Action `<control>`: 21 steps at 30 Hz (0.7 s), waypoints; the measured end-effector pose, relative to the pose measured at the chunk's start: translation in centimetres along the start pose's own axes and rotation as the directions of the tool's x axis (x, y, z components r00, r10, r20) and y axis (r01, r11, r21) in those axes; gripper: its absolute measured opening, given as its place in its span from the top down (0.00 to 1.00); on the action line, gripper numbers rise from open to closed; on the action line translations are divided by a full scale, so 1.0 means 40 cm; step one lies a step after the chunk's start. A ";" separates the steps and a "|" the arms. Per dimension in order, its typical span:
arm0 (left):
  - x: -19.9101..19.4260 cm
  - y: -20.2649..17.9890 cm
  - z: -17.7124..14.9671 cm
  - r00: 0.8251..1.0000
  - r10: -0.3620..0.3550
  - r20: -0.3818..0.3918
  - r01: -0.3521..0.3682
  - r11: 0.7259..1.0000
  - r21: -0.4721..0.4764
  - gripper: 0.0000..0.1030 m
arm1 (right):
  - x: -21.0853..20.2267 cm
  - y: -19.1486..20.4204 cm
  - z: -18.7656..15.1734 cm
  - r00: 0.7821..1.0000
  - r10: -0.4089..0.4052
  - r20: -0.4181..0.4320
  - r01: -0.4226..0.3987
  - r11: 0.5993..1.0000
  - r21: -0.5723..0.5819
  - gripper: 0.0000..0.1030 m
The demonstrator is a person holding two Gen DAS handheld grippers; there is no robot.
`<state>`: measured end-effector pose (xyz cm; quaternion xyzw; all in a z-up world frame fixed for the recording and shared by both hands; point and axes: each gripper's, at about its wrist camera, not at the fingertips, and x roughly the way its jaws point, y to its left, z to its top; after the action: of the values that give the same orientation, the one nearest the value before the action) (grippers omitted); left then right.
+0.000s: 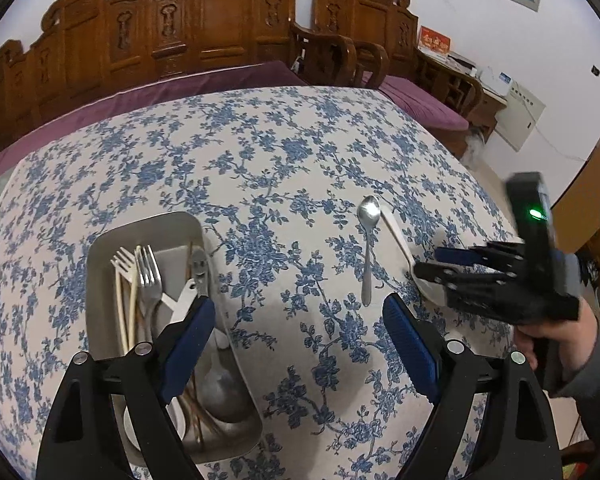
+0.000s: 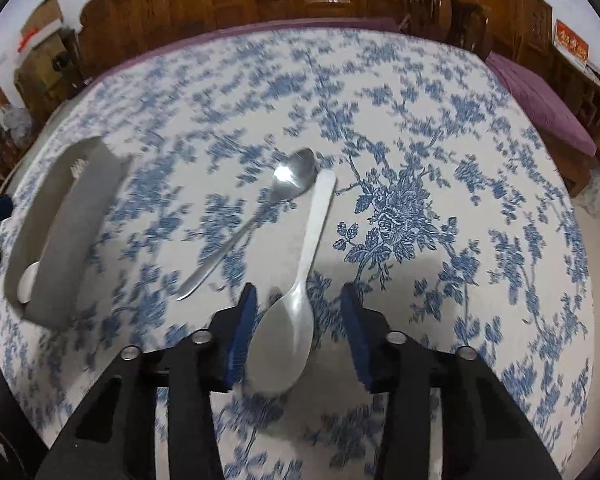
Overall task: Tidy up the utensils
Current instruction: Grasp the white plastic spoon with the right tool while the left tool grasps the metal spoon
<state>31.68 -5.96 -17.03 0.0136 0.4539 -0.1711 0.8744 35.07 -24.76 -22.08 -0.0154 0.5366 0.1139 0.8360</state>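
At nine o'clock on the floral tabletop (image 1: pixel 284 152), the grey rectangular tray (image 1: pixel 148 228) holds forks; steel teaspoon (image 2: pixel 288 184) and white plastic ladle-spoon (image 2: pixel 288 328) remain outside. Left tongs (image 1: pixel 300 344) released; right tongs (image 2: pixel 298 332) straddle the spoon, unclenched.

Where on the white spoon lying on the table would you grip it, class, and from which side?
Grip the white spoon on its slim handle just above the bowl, coming from above with fingers either side. It lies flat; the bowl looks too wide, and the metal spoon crowds the far end.
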 end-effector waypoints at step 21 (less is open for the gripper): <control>0.102 -0.085 0.035 0.998 -0.007 -0.058 0.011 0.998 0.063 0.22 | 0.009 -0.040 -0.021 0.993 -0.075 -0.091 0.068 0.995 -0.077 0.93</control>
<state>33.88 -10.58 -19.00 0.0442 0.4733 -0.1887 0.8593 34.81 -26.37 -22.92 -0.0708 0.5697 0.1030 0.8123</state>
